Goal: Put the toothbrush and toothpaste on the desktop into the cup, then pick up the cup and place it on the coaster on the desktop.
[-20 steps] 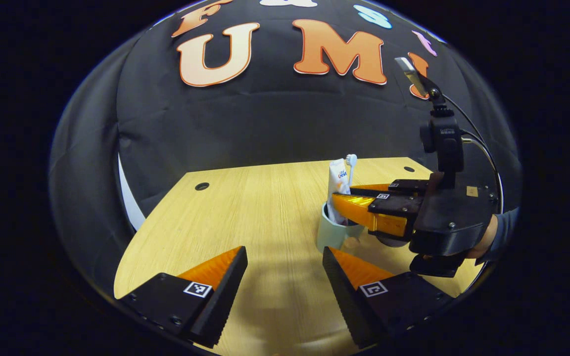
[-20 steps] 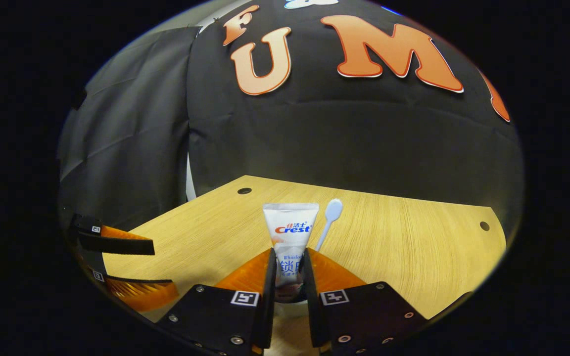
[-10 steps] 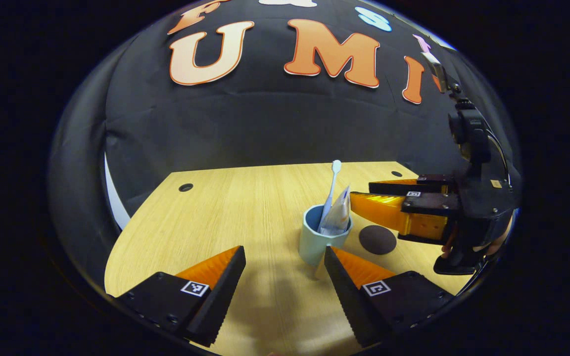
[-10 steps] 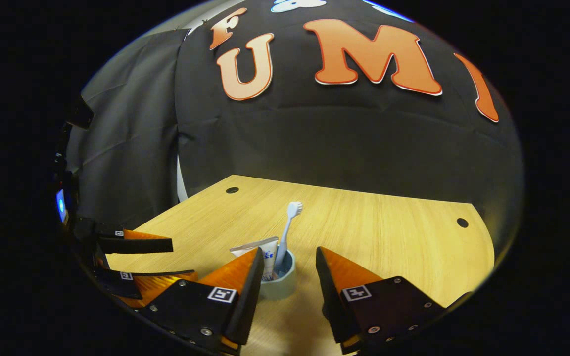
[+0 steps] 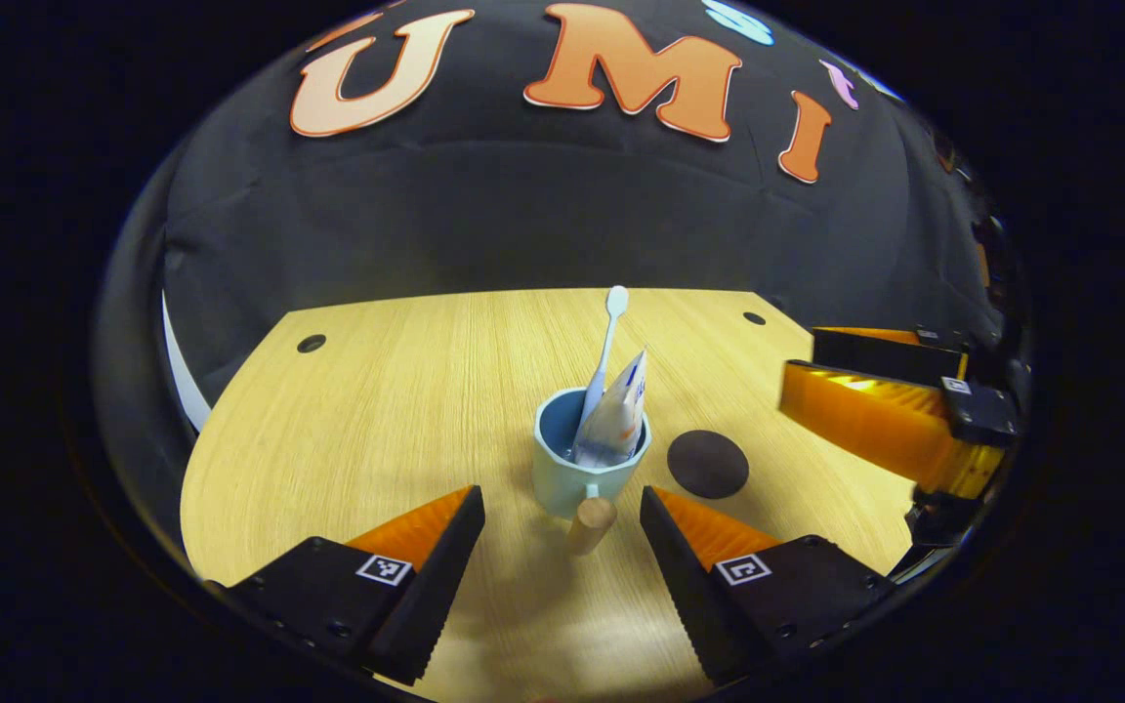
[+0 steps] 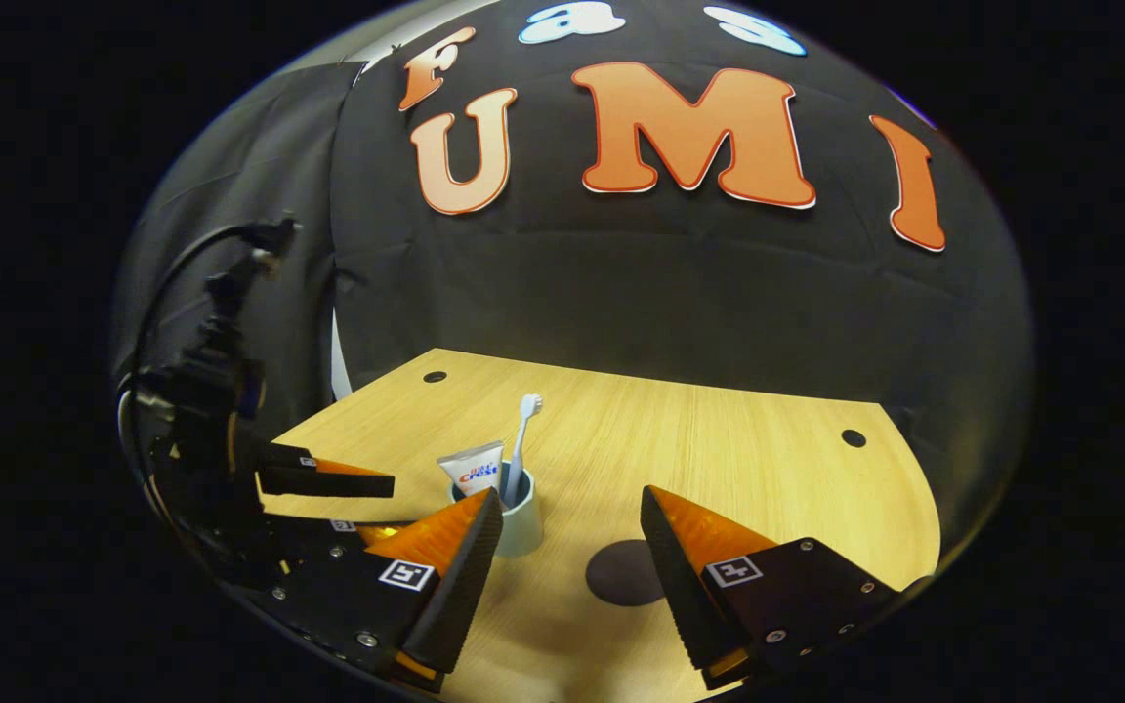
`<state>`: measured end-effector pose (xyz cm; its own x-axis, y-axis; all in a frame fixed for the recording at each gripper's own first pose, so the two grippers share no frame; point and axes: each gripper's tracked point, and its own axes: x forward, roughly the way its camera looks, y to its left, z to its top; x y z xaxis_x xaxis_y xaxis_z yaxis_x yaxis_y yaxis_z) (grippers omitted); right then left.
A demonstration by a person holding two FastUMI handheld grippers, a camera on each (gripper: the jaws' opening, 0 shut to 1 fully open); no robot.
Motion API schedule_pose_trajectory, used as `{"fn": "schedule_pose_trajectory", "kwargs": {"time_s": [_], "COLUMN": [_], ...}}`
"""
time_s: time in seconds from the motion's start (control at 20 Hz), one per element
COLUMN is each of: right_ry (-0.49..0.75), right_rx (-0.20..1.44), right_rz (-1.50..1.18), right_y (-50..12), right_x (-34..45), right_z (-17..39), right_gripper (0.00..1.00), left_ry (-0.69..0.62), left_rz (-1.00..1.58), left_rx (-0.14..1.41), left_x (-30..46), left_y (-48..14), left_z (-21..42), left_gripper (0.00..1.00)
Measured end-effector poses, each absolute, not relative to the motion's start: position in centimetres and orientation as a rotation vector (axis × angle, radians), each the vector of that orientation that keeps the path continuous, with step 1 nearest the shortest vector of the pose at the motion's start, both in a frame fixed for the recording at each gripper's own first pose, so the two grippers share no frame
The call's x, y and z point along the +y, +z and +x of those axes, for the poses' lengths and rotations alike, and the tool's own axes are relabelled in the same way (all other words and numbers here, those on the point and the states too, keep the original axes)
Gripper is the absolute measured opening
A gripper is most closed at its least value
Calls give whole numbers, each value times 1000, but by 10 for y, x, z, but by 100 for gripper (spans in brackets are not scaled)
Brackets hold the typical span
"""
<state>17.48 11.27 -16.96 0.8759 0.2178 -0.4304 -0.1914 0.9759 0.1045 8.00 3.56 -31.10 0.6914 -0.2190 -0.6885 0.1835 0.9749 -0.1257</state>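
Looking along the left hand-held gripper (image 5: pixel 560 508) in the left gripper view, its two fingers stand wide apart and hold nothing. A pale blue cup (image 5: pixel 582 472) stands upright on the wooden tabletop (image 5: pixel 396 400), just ahead of the gap between the fingers. The cup's wooden handle (image 5: pixel 590 523) points back toward the gap and touches neither finger. A white toothbrush (image 5: pixel 606 347) stands in the cup, bristle end up, leaning slightly to the right. A toothpaste tube (image 5: pixel 614 415) leans in the cup to the right of the toothbrush. A dark round coaster (image 5: pixel 708 464) lies flat on the tabletop just beyond the right-hand finger, beside the cup but apart from it. The right hand-held gripper (image 5: pixel 797 361) enters from the right edge, raised above the tabletop, with a clear gap between its fingers and nothing between them.

In the right gripper view, the right hand-held gripper (image 6: pixel 570 508) is likewise wide open and empty. The cup (image 6: pixel 514 517) stands just beyond its left-hand finger, partly hidden by that fingertip, with the toothbrush (image 6: pixel 521 439) and toothpaste tube (image 6: pixel 473 467) upright in it. The coaster (image 6: pixel 626 573) lies on the tabletop (image 6: pixel 748 469) in the gap between the fingers, close to the right-hand one. The left hand-held gripper (image 6: pixel 395 508) is seen at the left, near the cup, open.
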Motion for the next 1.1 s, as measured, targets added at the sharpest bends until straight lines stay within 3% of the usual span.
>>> {"fn": "schedule_pose_trajectory", "kwargs": {"time_s": [0.6, 0.75, 0.9, 1.1], "right_ry": [58, 40, 27, 14], "right_rx": [481, 494, 511, 509], "right_rz": [79, 94, 105, 109], "right_y": [-166, -169, -171, -169], "right_x": [64, 57, 53, 46], "right_z": [128, 116, 108, 100], "right_gripper": [88, 88, 88, 88], "left_ry": [-277, -285, -291, -293], "left_rz": [-33, -19, 1, 43], "left_rx": [1005, 1018, 1038, 1076], "left_x": [16, 15, 13, 11], "left_y": [-363, -364, -368, -372], "left_z": [88, 94, 96, 100], "left_gripper": [98, 91, 90, 74]}}
